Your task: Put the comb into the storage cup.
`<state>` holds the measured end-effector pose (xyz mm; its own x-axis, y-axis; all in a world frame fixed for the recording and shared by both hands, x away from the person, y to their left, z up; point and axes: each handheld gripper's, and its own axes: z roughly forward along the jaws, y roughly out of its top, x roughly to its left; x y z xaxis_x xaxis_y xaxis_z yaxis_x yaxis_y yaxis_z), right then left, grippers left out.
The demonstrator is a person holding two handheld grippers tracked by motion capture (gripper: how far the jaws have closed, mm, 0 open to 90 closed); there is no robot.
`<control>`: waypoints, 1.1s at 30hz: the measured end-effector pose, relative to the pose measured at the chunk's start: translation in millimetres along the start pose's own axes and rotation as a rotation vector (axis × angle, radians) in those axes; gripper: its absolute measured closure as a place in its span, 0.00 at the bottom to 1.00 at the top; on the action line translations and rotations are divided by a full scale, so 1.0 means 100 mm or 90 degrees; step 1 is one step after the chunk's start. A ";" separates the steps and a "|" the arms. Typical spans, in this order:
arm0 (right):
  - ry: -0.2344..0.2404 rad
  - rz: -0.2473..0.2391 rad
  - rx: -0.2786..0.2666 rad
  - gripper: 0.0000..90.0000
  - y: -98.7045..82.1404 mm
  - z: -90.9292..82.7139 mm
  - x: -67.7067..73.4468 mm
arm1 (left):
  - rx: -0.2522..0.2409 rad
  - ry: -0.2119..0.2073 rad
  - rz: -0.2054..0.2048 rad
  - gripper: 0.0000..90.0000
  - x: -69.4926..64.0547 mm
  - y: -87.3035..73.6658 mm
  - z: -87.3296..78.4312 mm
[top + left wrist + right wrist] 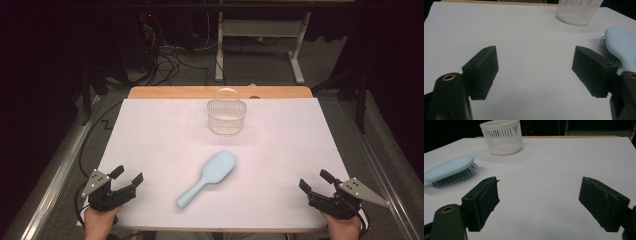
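Hairbrush (209, 177) lies bristles down near the middle of the white tabletop (280, 150), its pale blue back up, its oval head toward the far side and its handle slanting back toward the person's left. Beyond it, well apart, a white slatted basket (226, 117) stands upright close to the tabletop's far edge, where a strip of bare wood shows.

The left gripper (125, 179) rests at the near left corner, held in a hand (98, 221), its jaws spread wide with nothing between them. In the left gripper view the brush (621, 45) sits just past the right-hand jaw (bristles showing under the blue back), and the basket (577, 11) stands farther off.

The right gripper (314, 181) sits at the near right corner, in the other hand (343, 227), jaws likewise spread and empty. In the right gripper view the brush (450, 171) lies off to the left and the basket (502, 137) stands behind it. Both grippers are well apart from the brush.
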<state>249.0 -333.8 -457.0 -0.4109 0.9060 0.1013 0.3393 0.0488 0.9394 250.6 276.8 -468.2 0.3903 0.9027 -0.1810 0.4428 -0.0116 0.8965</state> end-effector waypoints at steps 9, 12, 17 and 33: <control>0.001 -0.004 0.000 0.18 0.00 0.00 0.01 | -0.004 0.002 -0.005 0.23 0.02 0.00 -0.02; 0.000 0.000 -0.001 0.18 0.00 0.00 0.01 | -0.005 -0.001 -0.008 0.23 0.01 0.00 -0.02; 0.002 -0.002 0.000 0.18 0.00 0.00 0.01 | -0.003 -0.004 -0.007 0.23 0.01 0.01 -0.02; 0.003 -0.001 -0.001 0.18 0.00 -0.01 0.00 | -0.010 -0.024 -0.008 0.23 -0.01 0.03 -0.02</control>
<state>248.4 -333.9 -456.6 -0.4149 0.9042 0.1017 0.3379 0.0493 0.9399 250.1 276.5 -465.0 0.4152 0.8860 -0.2065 0.4355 0.0057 0.9002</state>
